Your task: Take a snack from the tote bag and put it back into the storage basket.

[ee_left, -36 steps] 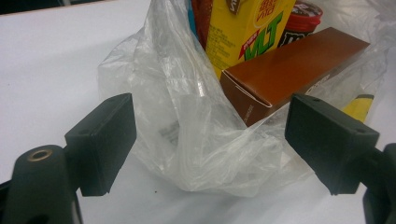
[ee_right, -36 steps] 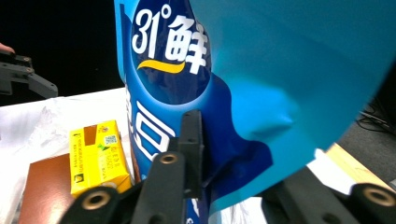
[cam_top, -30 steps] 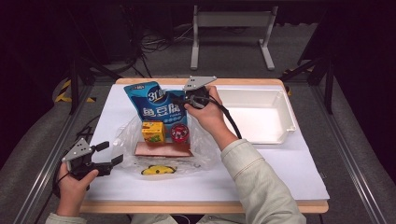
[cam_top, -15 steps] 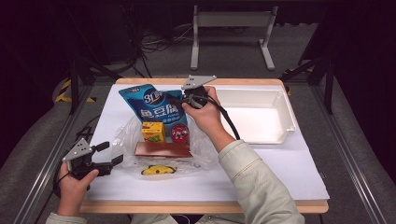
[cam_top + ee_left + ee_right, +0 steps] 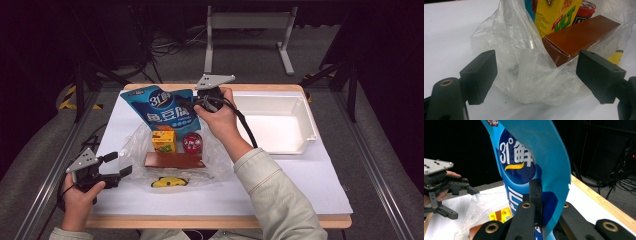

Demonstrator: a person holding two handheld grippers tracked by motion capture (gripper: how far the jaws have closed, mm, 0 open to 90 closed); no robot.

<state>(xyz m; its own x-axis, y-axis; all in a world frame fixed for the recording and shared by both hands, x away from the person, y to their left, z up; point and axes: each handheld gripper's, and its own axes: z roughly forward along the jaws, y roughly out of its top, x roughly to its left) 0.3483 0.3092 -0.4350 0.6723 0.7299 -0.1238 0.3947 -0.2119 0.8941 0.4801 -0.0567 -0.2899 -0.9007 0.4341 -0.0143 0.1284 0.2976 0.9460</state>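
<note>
A blue snack bag [image 5: 167,112] stands upright at the back of the table, lifted over a clear plastic bag [image 5: 136,145]. My right gripper [image 5: 192,105] is shut on the blue bag's right edge; in the right gripper view the jaws pinch the blue bag [image 5: 531,165]. The plastic bag holds a yellow drink carton [image 5: 164,141], a red-lidded can [image 5: 191,142], a brown box [image 5: 175,160] and a yellow packet [image 5: 168,182]. My left gripper [image 5: 117,164] stands open just left of the plastic bag [image 5: 524,75], facing the brown box [image 5: 581,37].
An empty white tray [image 5: 272,122] sits at the back right, beside the right hand. The white table sheet [image 5: 300,185] has free room at the front right. The table's wooden edge [image 5: 220,221] runs along the front.
The blue snack bag has shifted slightly to the left in the right gripper. The left gripper has hardly moved.
</note>
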